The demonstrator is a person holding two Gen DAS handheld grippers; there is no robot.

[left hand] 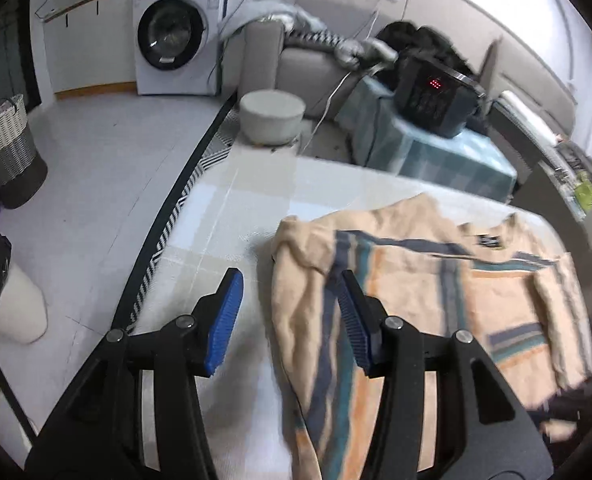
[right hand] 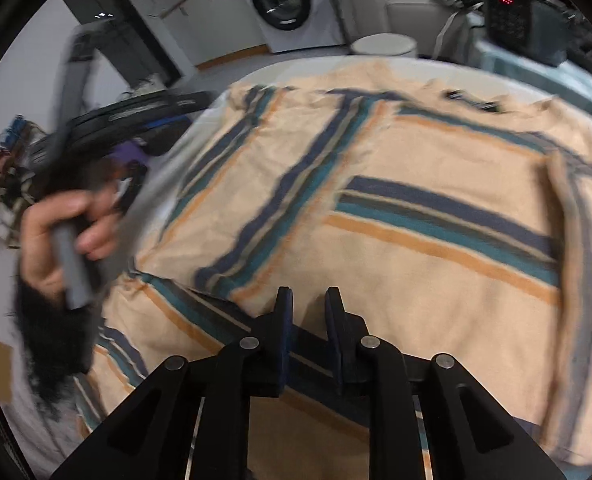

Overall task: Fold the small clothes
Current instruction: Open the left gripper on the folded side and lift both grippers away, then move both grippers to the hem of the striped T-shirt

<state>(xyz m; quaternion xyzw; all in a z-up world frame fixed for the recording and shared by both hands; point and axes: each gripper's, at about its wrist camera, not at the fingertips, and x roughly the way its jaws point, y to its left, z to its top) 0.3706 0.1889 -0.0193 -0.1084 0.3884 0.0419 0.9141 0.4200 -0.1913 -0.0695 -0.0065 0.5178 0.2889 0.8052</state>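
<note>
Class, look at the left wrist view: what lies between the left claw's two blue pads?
Nothing is held: between the left claw pads shows bare table cover and the sweater edge, lying below.

Cream sweater (right hand: pixel 436 208) with blue, teal, orange stripes lies flat, sleeves folded inward.

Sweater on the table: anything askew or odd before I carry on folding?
Nothing damaged or spilled. The striped sweater lies mostly flat on the table, but its one sleeve is folded in slantwise across the body, and the hem near the right gripper is rumpled. Both views are motion-blurred, so fine wrinkles can't be judged.
</note>
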